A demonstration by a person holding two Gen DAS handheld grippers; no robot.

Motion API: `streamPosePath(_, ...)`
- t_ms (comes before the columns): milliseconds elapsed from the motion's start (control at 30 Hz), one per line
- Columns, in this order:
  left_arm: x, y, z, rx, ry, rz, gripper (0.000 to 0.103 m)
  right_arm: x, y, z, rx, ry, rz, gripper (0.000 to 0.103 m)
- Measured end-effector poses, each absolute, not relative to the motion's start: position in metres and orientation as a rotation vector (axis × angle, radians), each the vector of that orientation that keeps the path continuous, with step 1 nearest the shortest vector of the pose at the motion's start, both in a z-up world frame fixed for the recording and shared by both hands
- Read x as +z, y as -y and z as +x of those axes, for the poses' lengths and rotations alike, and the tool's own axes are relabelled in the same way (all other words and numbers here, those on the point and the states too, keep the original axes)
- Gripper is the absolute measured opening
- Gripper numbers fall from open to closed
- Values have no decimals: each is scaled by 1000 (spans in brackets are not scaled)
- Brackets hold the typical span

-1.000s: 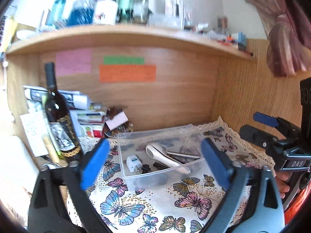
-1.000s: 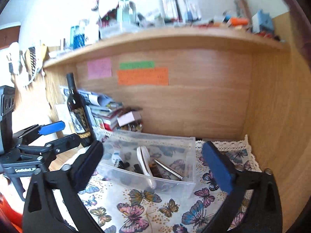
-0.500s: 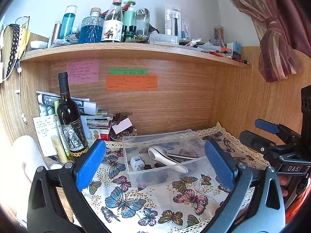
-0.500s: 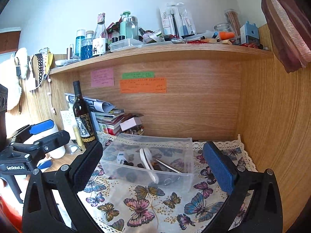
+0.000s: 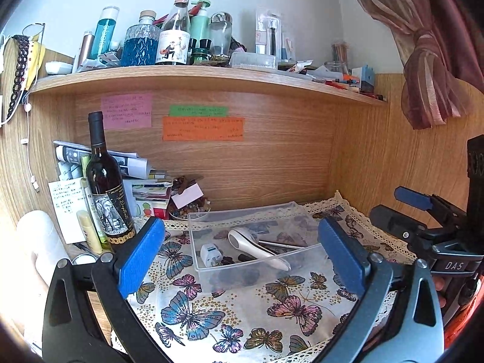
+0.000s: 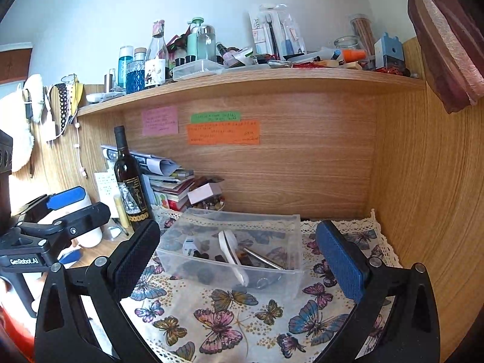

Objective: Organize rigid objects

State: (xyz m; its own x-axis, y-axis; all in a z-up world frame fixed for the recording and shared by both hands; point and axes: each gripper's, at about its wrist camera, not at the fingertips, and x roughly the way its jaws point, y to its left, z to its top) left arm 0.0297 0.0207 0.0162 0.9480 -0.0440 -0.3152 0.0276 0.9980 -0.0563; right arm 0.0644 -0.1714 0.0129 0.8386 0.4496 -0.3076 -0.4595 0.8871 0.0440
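A clear plastic box (image 5: 211, 272) (image 6: 269, 284) sits on a butterfly cloth (image 5: 230, 320) (image 6: 224, 326) on the desk. In it lie a white handled tool (image 5: 257, 246) (image 6: 231, 249), a white plug adapter (image 5: 210, 253) (image 6: 190, 245), a metal rod (image 5: 281, 244) (image 6: 261, 258) and small dark pieces. My left gripper (image 5: 242, 263) is open and empty, held back from the box. My right gripper (image 6: 239, 267) is open and empty, also short of the box. Each gripper shows at the edge of the other's view, the right one (image 5: 423, 220) and the left one (image 6: 63, 211).
A wine bottle (image 5: 106, 187) (image 6: 130, 181) stands left of the box, with stacked papers and books (image 5: 142, 187) behind. A small bowl of beads (image 5: 189, 208) sits at the back wall. A cluttered shelf (image 5: 196, 75) runs overhead. Wooden side wall (image 6: 423, 196) at right.
Both grippers have pulled back and tilted up from the box, so the shelf top has come into view. Both stay open and empty.
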Motion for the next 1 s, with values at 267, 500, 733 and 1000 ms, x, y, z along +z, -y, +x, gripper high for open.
streamPosePath(267,16,-20,31,-41,-322,-46,103,13,171,64,480,-319,-27,103)
streamPosePath(500,17,-20,33,-47,-320,-46,103,12,170,62,478,-317,-19,103)
streamPosePath(733,16,-19,32,-51,-317,-42,103,12,170,60,476,-316,-20,103)
streamPosePath(1000,15,-19,34,-67,-326,-55,103,11,168,60,475,-319,-21,103)
